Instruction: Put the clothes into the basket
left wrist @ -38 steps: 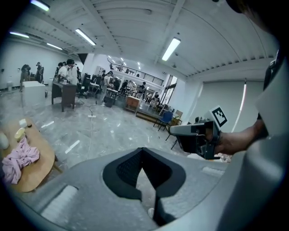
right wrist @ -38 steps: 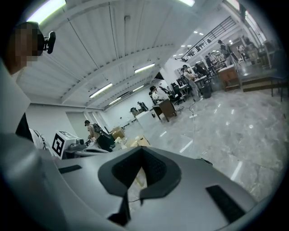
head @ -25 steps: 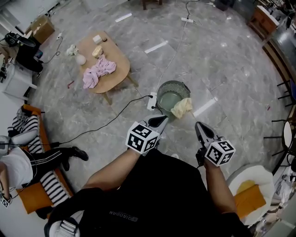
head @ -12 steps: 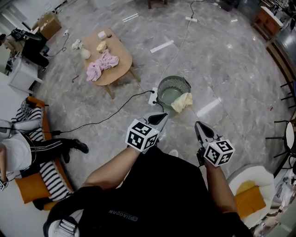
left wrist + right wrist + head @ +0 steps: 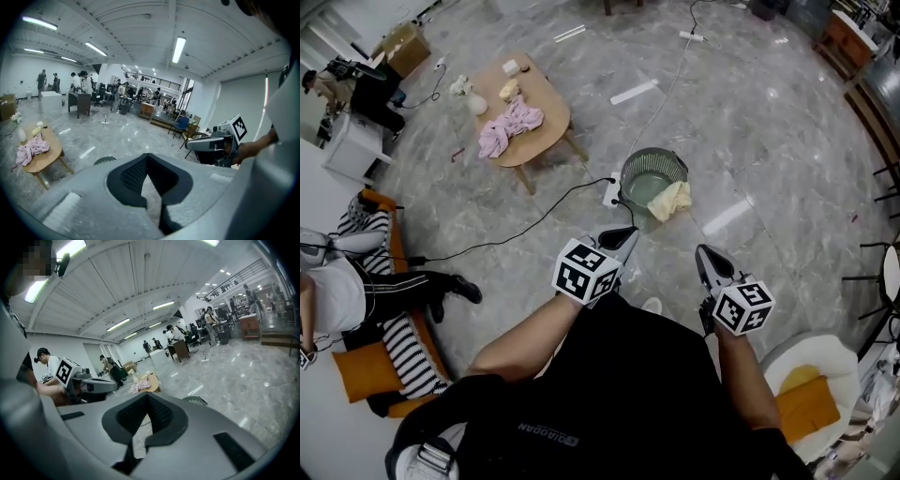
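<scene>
Head view: both grippers are held out in front of the person's torso, over bare marble floor, neither touching anything. Left gripper [image 5: 626, 236] is clenched, tips together, nothing between the jaws; its own view shows only floor through the hollow behind the pads. Right gripper [image 5: 704, 255] is likewise clenched and empty. The two are side by side, apart from each other, both pointing far and slightly down.

Basket [image 5: 628, 172] is round, grey-green wire, and stands on the floor just beyond the grippers, between them and the table. Yellow cloth [image 5: 672, 200] hangs over the basket's near-right rim, partly inside, partly outside. White power strip [image 5: 610, 194] lies just left of the basket, touching or nearly touching it, with a black cable [image 5: 516, 242] running off to the left.

Pink clothes [image 5: 508, 127] lie bunched on the wooden table [image 5: 549, 120], far left, well apart from the basket. A few small pale items sit at the table's far end, too small to identify.

Left edge: a seated person [image 5: 356, 291] on an orange-cushioned chair. Near right: white chair [image 5: 848, 370] with an orange cushion.

Gripper views: other people and desks stand far back in the hall.
</scene>
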Action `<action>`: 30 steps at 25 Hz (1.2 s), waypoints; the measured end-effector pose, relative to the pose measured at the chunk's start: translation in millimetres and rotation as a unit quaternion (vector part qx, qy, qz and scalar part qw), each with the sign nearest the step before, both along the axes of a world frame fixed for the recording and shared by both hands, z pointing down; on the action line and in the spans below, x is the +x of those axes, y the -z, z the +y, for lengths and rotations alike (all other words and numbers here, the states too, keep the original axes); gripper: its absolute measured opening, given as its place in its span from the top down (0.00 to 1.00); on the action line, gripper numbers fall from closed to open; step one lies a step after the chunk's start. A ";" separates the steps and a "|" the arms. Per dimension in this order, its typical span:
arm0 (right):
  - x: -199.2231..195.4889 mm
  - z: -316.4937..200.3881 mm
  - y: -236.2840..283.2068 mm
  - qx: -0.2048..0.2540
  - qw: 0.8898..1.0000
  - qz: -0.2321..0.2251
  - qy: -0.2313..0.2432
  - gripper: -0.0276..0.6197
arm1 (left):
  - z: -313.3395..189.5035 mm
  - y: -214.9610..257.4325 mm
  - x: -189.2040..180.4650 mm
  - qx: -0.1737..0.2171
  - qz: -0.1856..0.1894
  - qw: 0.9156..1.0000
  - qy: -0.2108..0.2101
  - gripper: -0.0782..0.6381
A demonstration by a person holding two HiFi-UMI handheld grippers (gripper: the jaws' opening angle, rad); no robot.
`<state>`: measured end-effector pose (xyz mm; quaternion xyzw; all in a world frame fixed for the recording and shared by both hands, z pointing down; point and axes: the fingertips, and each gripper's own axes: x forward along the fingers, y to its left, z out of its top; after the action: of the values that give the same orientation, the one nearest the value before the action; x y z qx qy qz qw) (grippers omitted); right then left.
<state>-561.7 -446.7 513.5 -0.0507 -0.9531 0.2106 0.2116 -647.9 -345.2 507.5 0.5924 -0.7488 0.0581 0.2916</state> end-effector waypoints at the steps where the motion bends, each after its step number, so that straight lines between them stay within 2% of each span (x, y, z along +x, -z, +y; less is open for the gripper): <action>1: 1.4 -0.2 -0.4 0.000 1.000 -0.001 0.000 0.94 | -0.7 1.0 0.9 0.000 -0.001 1.000 0.001 0.89; 30: 5.7 2.0 -9.5 -0.002 1.000 0.000 0.004 0.94 | -4.0 -0.5 3.9 0.000 -0.003 1.000 0.001 0.89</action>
<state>-556.1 -444.7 522.9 -0.0545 -0.9525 0.2114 0.2123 -644.1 -349.2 508.0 0.5917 -0.7502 0.0596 0.2889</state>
